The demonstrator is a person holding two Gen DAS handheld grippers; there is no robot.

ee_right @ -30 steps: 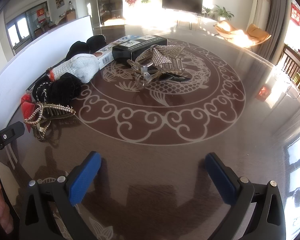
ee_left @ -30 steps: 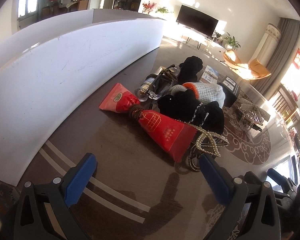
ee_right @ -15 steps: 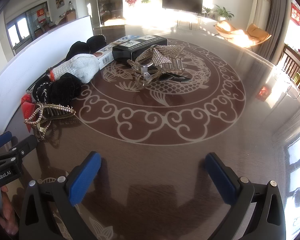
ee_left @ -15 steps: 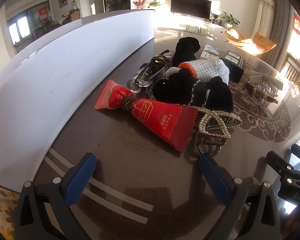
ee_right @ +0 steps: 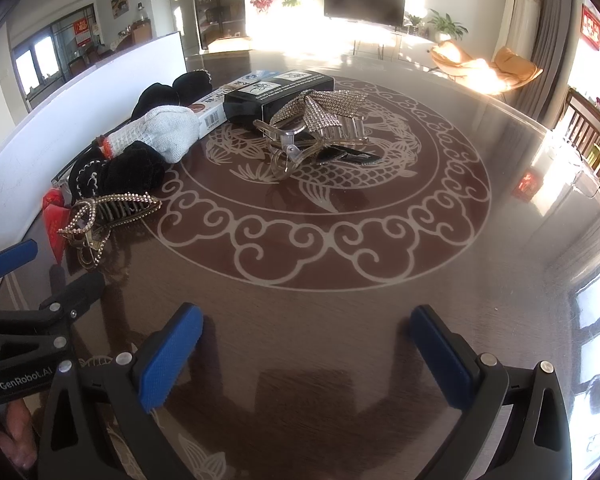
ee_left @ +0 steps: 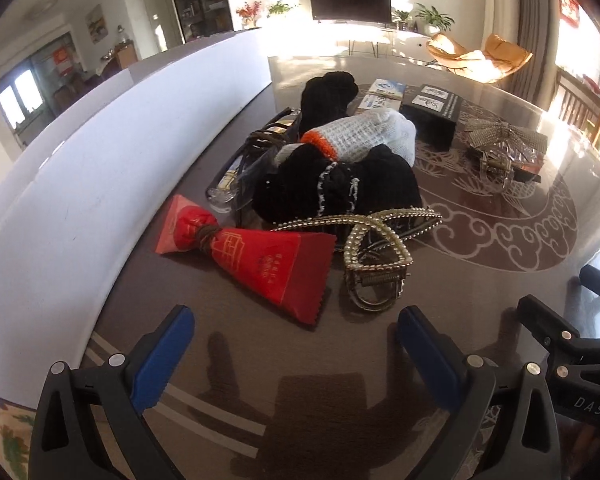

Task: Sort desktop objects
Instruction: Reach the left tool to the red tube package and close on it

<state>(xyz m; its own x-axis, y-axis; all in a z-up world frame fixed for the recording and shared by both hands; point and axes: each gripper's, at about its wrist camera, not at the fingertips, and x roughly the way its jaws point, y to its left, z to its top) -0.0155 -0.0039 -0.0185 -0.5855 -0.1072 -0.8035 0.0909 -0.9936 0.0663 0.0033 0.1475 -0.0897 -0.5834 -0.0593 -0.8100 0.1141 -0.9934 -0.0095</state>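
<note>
Left gripper (ee_left: 296, 344): jaws spread wide, nothing held between the blue pads (ee_left: 162, 354); poised over bare dark tabletop (ee_left: 236, 364). Right gripper (ee_right: 306, 344): jaws likewise spread wide, nothing gripped, held above the table short of the pale ring ornament (ee_right: 324, 236) inlaid in the surface.

Just ahead of the left gripper, a red sachet (ee_left: 260, 264) is seen lying flat, its neck tied with a dark band. Touching its right edge, a pearl-studded hair claw (ee_left: 376, 256) is noted, resting on its side. Directly behind both, a heap of black knitted fabric (ee_left: 336, 192) is piled, with a white glove with orange cuff (ee_left: 364, 138) lying on top. A clear-framed pair of glasses (ee_left: 240, 176) is wedged between the heap and the white board (ee_left: 100, 152) standing along the table's left side.

Farther back, a second black knit item (ee_left: 328, 96), a white carton (ee_right: 216, 110) and a black box (ee_right: 276, 94) are recorded in a row. In front of the black box, on the ring ornament, a rhinestone-bow hair claw (ee_right: 316, 128) is lying.

The left gripper's body is seen at the left edge of the right wrist view, near the pearl-studded hair claw.
</note>
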